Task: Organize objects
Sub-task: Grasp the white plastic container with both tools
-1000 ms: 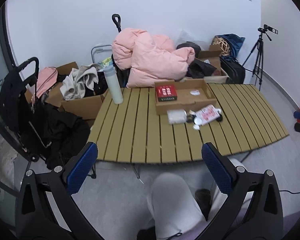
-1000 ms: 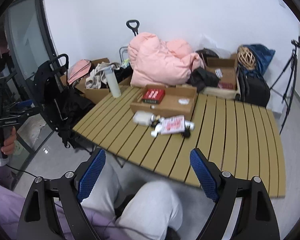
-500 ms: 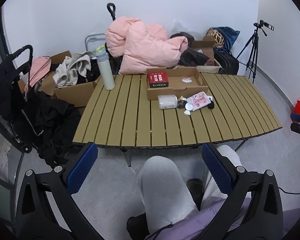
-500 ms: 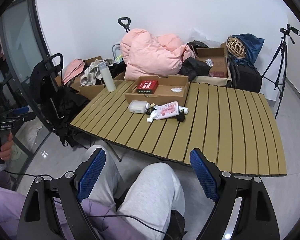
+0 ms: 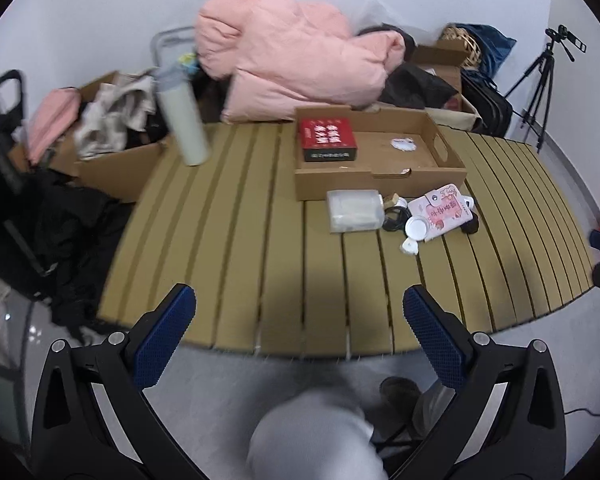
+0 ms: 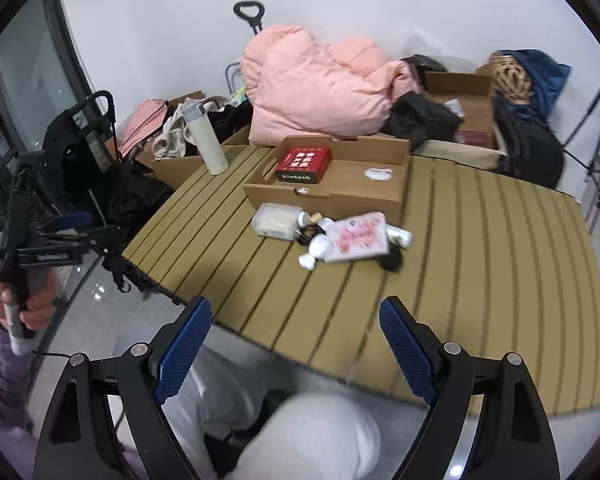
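A shallow cardboard tray (image 5: 380,178) (image 6: 328,196) sits mid-table with a red box (image 5: 326,138) (image 6: 303,164) and a small white item inside. In front of it lies a cluster: a clear plastic container (image 5: 354,210) (image 6: 278,220), a pink pouch (image 5: 440,212) (image 6: 358,238), small white caps and dark bits. A white bottle (image 5: 182,124) (image 6: 206,140) stands at the table's far left. My left gripper (image 5: 300,312) hangs open over the table's near edge, empty. My right gripper (image 6: 296,324) is open too, short of the cluster.
The slatted wooden table (image 5: 240,240) is backed by a pink quilt (image 5: 296,64), boxes of clothes (image 5: 112,128), bags and a tripod (image 5: 540,80). A person's grey-trousered knees (image 6: 312,436) sit under the near edge. A hand (image 6: 24,304) holds the other gripper at left.
Both grippers have dropped and moved forward toward the table; the tray and cluster now appear larger and closer. Jaws stay wide apart on both.
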Demonstrator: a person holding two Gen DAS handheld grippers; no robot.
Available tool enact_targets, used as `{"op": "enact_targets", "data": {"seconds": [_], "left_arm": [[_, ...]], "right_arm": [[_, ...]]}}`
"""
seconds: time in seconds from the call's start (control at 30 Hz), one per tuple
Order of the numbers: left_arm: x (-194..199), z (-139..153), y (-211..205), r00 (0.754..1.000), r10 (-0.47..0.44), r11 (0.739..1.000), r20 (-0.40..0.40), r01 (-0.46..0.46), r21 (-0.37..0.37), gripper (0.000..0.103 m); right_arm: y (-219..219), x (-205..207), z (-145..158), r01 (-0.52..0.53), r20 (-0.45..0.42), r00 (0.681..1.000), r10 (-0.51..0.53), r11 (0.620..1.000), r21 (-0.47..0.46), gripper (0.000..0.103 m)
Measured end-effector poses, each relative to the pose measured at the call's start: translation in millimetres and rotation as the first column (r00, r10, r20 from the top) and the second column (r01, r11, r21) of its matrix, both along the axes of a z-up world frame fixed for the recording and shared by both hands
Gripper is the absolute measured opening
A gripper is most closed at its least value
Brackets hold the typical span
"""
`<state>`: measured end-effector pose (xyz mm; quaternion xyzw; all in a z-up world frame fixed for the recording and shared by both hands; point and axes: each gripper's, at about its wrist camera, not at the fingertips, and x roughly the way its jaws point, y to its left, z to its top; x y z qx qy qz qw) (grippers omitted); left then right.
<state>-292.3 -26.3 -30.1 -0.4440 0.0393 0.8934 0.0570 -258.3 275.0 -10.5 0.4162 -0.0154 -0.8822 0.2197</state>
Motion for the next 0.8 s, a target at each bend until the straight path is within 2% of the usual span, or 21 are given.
{"op": "enact_targets", "data": {"seconds": [0.1, 0.17, 0.3, 0.37, 0.43, 0.47, 0.53, 0.6, 0.63, 0.73, 0.8], "left_arm": [[-35, -19, 6, 0.999, -0.04, 0.998, -0.005, 0.04, 0.057, 0.102], [-68, -37, 9, 0.999, -0.045, 0.992, 0.018, 0.042, 0.116, 0.098], [-122, -77, 22, 0.994, -0.092, 0.979, 0.059, 0.08, 0.186, 0.089], [-142, -96, 25, 0.992, -0.083, 0.977, 0.094, 0.063, 0.205, 0.065], [-160, -121, 26, 0.986, -0.072, 0.97, 0.153, 0.034, 0.241, 0.049], [-167, -131, 27, 0.982, -0.077, 0.964, 0.171, 0.03, 0.264, 0.045], [-172, -145, 29, 0.978, -0.088, 0.956, 0.188, 0.03, 0.292, 0.042], [-172, -154, 28, 0.98, -0.107, 0.94, 0.17, 0.044, 0.34, 0.033], [-172, -155, 27, 0.983, -0.099, 0.936, 0.156, 0.039, 0.349, 0.032], [-173, -155, 24, 0.981, -0.097, 0.926, 0.166, 0.028, 0.377, 0.032], [-172, -156, 25, 0.982, -0.092, 0.928, 0.167, 0.024, 0.372, 0.031]], "right_arm": [[-25, -49, -22, -0.011, 0.029, 1.0, 0.011, 1.0, -0.009, 0.087], [-44, -92, -42, -0.017, 0.066, 0.998, 0.019, 0.999, -0.034, 0.079], [-70, -154, -82, 0.001, 0.139, 0.99, 0.006, 0.999, -0.05, 0.06], [-83, -187, -108, 0.01, 0.192, 0.981, 0.006, 0.997, -0.078, 0.055], [-92, -210, -129, 0.02, 0.244, 0.97, 0.008, 0.994, -0.112, 0.047], [-98, -221, -141, 0.016, 0.271, 0.962, 0.021, 0.991, -0.135, 0.046], [-108, -235, -162, 0.014, 0.311, 0.95, 0.033, 0.989, -0.149, 0.042], [-115, -242, -178, 0.008, 0.338, 0.94, 0.045, 0.988, -0.155, 0.041], [-118, -244, -185, 0.004, 0.347, 0.937, 0.053, 0.987, -0.162, 0.036], [-114, -246, -193, 0.012, 0.346, 0.936, 0.064, 0.977, -0.215, 0.035], [-110, -248, -196, 0.022, 0.354, 0.933, 0.068, 0.969, -0.244, 0.034]]}}
